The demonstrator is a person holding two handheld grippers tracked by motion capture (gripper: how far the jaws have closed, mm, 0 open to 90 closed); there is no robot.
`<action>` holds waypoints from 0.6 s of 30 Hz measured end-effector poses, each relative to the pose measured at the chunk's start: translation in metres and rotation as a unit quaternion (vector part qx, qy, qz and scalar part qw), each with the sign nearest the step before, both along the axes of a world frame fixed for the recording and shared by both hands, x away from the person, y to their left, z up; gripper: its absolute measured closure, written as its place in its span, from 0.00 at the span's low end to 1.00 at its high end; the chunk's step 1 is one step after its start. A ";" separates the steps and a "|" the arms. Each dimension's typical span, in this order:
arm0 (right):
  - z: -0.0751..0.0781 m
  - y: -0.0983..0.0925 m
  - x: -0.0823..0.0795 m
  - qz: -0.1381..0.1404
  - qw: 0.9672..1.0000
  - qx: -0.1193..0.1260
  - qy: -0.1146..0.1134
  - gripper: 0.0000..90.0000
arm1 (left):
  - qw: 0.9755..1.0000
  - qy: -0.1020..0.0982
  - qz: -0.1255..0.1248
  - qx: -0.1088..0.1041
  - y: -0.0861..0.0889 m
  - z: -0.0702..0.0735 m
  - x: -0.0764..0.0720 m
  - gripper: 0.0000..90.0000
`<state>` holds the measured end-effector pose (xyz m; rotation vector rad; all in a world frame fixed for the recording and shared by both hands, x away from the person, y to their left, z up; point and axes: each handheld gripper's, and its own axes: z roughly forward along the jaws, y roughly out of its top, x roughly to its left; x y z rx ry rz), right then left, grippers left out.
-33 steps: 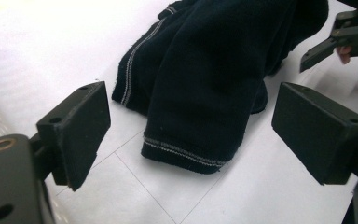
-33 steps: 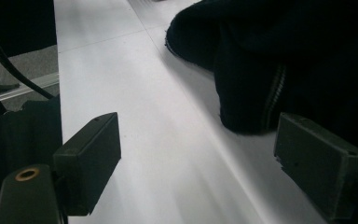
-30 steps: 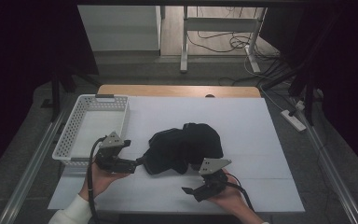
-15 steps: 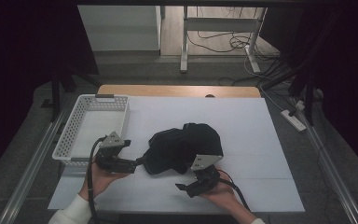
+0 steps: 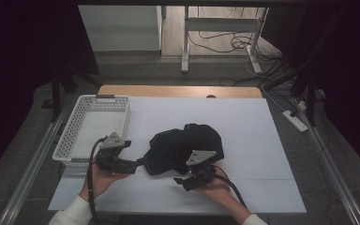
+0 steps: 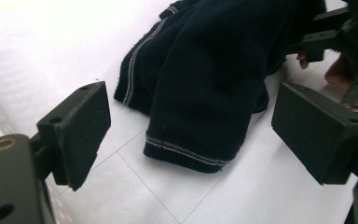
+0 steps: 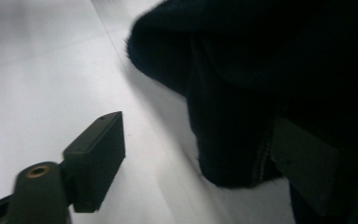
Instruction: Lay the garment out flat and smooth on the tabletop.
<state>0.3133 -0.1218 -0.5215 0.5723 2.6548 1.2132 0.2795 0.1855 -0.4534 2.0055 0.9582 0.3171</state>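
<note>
A black knit garment (image 5: 185,145) lies crumpled in the middle of the white table cover (image 5: 262,140). My left gripper (image 5: 143,163) is at its left edge, pointing right. In the left gripper view the garment's hem (image 6: 186,156), with pale stitching, lies ahead between the wide-apart jaws of the left gripper (image 6: 200,116), touching neither pad. My right gripper (image 5: 182,180) sits at the garment's near edge. A fold of the garment (image 7: 233,140) hangs between its jaws, which have just been closing a little. The left pad (image 7: 98,158) stands clear of the cloth, and the right pad (image 7: 303,172) is partly covered by it.
A white perforated basket (image 5: 70,140) stands at the table's left side, close behind my left hand. The wooden table edge (image 5: 178,90) runs along the back. A power strip (image 5: 295,121) and cables lie on the floor to the right.
My right gripper has slid left along the garment's near edge and closer to the cloth. The left gripper and the garment have stayed put.
</note>
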 end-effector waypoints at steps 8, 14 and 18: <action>-0.009 0.003 0.008 -0.034 0.999 -0.033 -0.014 0.42 | 1.000 -0.002 0.001 0.003 0.000 0.000 0.000 0.14; -0.011 0.003 0.011 -0.036 0.998 -0.044 -0.028 0.64 | 1.000 -0.002 0.000 0.001 0.001 0.001 -0.001 0.14; -0.008 0.002 0.010 -0.022 0.998 -0.051 -0.032 0.82 | 1.000 -0.007 0.004 0.004 0.002 0.001 -0.001 0.14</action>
